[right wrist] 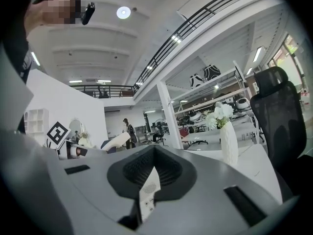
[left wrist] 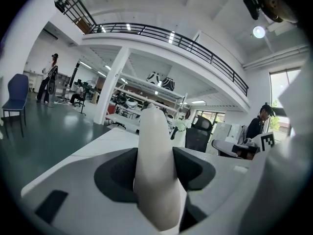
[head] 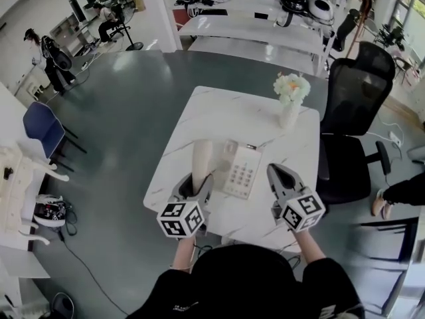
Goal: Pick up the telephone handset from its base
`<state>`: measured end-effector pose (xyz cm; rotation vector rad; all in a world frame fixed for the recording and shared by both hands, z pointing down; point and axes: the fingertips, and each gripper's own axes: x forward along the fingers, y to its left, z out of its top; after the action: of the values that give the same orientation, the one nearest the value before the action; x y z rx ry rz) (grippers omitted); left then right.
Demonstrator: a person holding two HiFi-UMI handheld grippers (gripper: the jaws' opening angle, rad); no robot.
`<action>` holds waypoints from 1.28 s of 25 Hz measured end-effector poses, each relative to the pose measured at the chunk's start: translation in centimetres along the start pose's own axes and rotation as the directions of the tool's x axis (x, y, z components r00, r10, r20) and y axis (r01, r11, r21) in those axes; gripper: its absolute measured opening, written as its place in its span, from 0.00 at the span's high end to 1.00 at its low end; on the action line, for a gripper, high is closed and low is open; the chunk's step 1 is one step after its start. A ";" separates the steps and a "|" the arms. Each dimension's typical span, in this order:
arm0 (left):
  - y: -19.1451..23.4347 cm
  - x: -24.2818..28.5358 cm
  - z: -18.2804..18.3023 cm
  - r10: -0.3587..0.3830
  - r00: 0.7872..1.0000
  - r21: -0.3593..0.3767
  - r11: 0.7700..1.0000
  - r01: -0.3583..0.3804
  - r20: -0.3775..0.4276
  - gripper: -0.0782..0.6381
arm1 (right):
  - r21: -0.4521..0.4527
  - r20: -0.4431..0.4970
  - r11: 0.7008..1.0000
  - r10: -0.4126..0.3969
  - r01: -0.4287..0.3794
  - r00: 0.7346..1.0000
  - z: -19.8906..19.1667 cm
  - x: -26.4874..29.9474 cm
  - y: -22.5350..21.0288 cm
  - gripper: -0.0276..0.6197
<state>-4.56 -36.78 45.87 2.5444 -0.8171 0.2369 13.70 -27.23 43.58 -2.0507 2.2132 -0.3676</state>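
1. We see the left gripper (head: 198, 180) clamped on the cream handset (head: 201, 155) — it is off the cradle, just left of the base (head: 243, 171).
2. The right gripper (head: 275, 173) hangs beside the base — jaws together, empty.

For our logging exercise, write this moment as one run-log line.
left gripper: shut on handset | handset: lifted, tilted up, left of phone base | right gripper: shut, empty, right of phone base

A cream handset (head: 202, 157) and an off-white telephone base (head: 242, 171) are seen on a white, grey-veined table (head: 199, 121), with pale flowers (head: 291, 86) in a white vase (head: 289, 116) at its far right corner.
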 end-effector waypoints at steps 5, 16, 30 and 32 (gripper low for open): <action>0.4 -2.0 2.3 0.006 0.998 -0.010 1.000 -0.005 0.059 0.59 | 0.001 0.033 1.000 0.006 -0.006 0.999 1.6 0.0 0.4 0.97; 0.2 -4.4 6.1 0.019 0.986 0.020 1.000 -0.023 0.165 0.59 | 0.000 0.123 1.000 -0.005 0.005 0.992 5.2 -0.2 -0.2 0.97; -0.3 -4.6 7.7 0.025 0.976 0.025 0.999 -0.031 0.217 0.59 | -0.020 0.143 0.999 -0.025 0.028 0.989 6.7 0.1 -1.3 0.97; -0.2 -4.5 7.6 0.027 0.976 0.025 0.999 -0.033 0.217 0.59 | -0.022 0.144 0.999 -0.023 0.027 0.989 6.7 0.1 -1.4 0.97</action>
<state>-7.86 -37.93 37.74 2.6174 -0.9396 -0.0212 16.65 -28.18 37.48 -2.0485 2.1200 -0.1888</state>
